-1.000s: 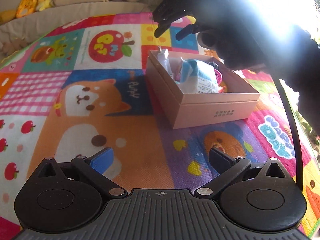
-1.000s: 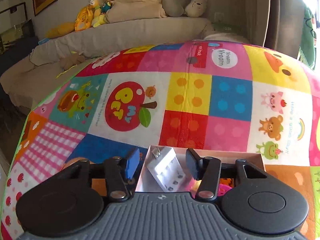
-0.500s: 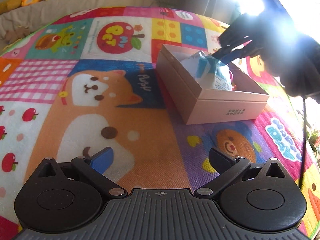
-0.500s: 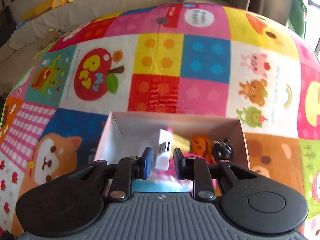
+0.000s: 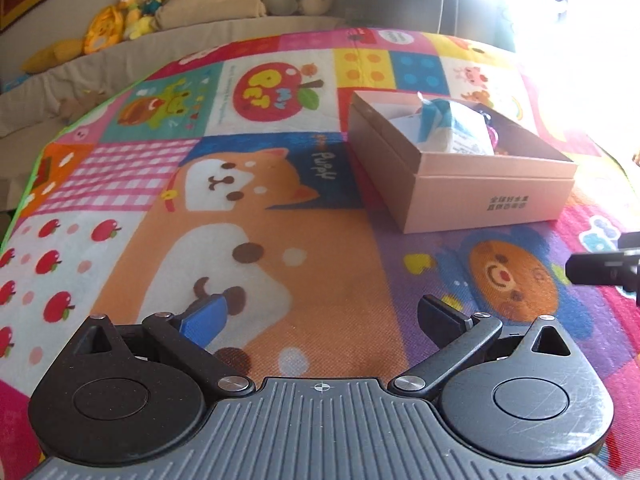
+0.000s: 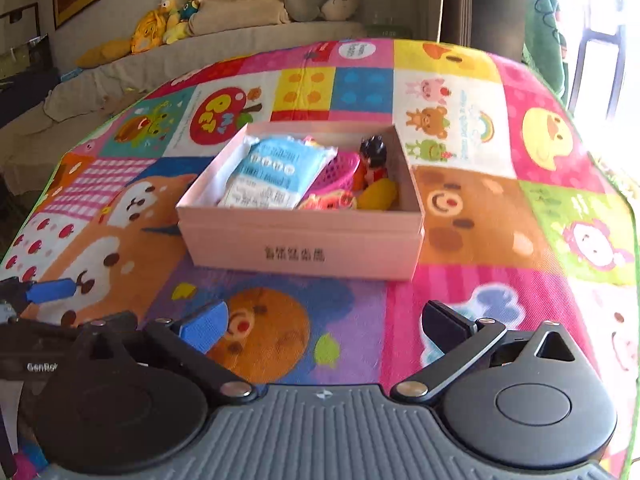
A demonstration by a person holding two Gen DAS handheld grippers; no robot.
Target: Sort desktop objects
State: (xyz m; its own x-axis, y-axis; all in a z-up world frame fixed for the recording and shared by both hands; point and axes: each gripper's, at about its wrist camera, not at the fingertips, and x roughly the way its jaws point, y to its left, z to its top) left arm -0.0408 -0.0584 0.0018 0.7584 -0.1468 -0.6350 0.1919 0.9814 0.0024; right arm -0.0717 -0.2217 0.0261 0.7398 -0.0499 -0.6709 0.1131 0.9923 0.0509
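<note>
A pale pink box (image 6: 304, 240) stands on the cartoon play mat (image 6: 480, 128). It holds a blue and white packet (image 6: 276, 172), a pink basket (image 6: 336, 172), a small doll (image 6: 372, 156), a yellow toy (image 6: 378, 194) and other small items. The box also shows in the left wrist view (image 5: 472, 196), at the right. My right gripper (image 6: 324, 326) is open and empty, in front of the box. My left gripper (image 5: 320, 312) is open and empty over the mat, left of the box. A right gripper finger (image 5: 600, 270) shows at the right edge of the left wrist view.
A beige sofa (image 6: 248, 36) with plush toys (image 6: 160, 28) and a neck pillow (image 6: 328, 0) runs along the back. The mat's green edge (image 6: 624, 208) curves down at the right. A bright window (image 5: 580, 8) glares at the right.
My right gripper released the white charger into the box, opened wide and pulled back to the near side of the box. My left gripper stayed open and shifted slightly.
</note>
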